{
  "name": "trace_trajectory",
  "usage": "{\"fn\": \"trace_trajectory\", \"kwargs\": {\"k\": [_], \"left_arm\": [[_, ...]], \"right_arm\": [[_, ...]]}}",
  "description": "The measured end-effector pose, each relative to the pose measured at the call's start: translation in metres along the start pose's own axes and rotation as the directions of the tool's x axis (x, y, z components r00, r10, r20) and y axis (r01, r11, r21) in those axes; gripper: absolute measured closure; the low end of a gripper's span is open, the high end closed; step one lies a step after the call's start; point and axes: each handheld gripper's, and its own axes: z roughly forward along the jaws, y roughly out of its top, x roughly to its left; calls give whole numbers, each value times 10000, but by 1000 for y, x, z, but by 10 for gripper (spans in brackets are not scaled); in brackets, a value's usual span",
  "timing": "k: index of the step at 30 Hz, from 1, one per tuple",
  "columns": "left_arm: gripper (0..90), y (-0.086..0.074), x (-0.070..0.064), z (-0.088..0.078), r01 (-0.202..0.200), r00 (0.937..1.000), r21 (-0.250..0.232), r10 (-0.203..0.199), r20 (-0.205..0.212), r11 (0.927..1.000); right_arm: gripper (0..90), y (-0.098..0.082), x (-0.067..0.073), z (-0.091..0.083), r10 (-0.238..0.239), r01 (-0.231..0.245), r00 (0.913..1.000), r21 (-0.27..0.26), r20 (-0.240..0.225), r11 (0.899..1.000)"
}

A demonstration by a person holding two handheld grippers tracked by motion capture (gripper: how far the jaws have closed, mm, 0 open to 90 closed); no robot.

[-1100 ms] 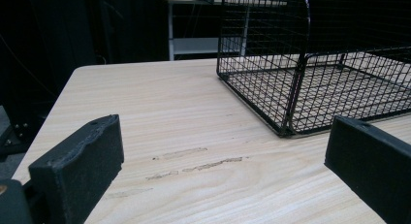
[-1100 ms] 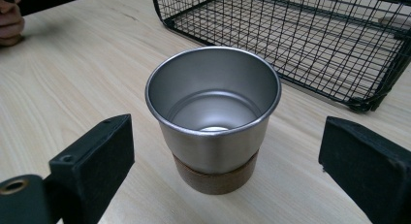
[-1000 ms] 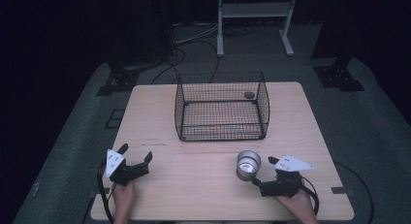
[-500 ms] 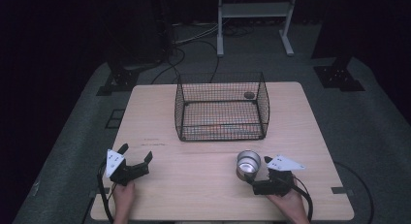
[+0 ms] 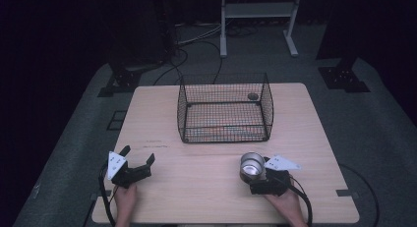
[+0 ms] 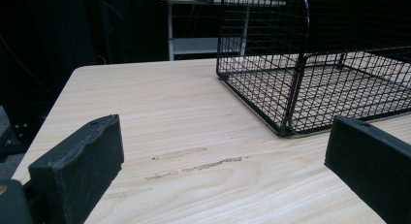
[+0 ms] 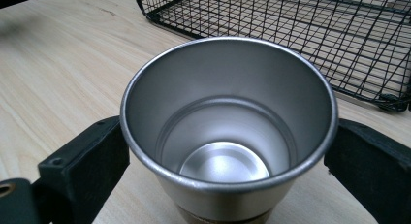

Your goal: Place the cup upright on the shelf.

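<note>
Two black jaws of the right gripper [image 5: 256, 180] stand either side of a steel cup [image 7: 228, 122], spread about as wide as its rim; whether they actually press on its wall, I cannot tell. The cup stands upright and empty on the wooden table [image 5: 206, 187], near the front right corner of the wire basket [image 5: 224, 108] and apart from it. Over on the other side, the left gripper [image 5: 140, 163] sits low by the table's front edge, well out from the basket's front left corner, jaws spread wide with bare wood between them. Inside the basket, a small dark object [image 5: 253, 96] lies at the far right corner; too small to make out.
</note>
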Motion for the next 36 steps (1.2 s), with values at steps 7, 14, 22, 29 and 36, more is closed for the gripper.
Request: {"fn": "trace_trajectory", "kwargs": {"k": [7,14,22,29,36], "left_arm": [[0,0,0,0,-14,10000,0,14,0,10000],[0,0,0,0,9,10000,-5,-9,-3,10000],[0,0,0,0,23,10000,-2,-23,-1,10000],[0,0,0,0,28,10000,-12,-28,0,10000],[0,0,0,0,26,10000,-2,-26,-4,10000]], "right_arm": [[20,1,-1,4,56,-56,10000,62,80,10000],[45,2,0,6,72,-73,9999,52,89,10000],[130,4,1,6,42,-42,10000,-114,-48,9999],[163,4,1,5,-62,62,10000,-193,-3,9998],[178,5,-1,2,-52,53,10000,-205,57,9998]]}}
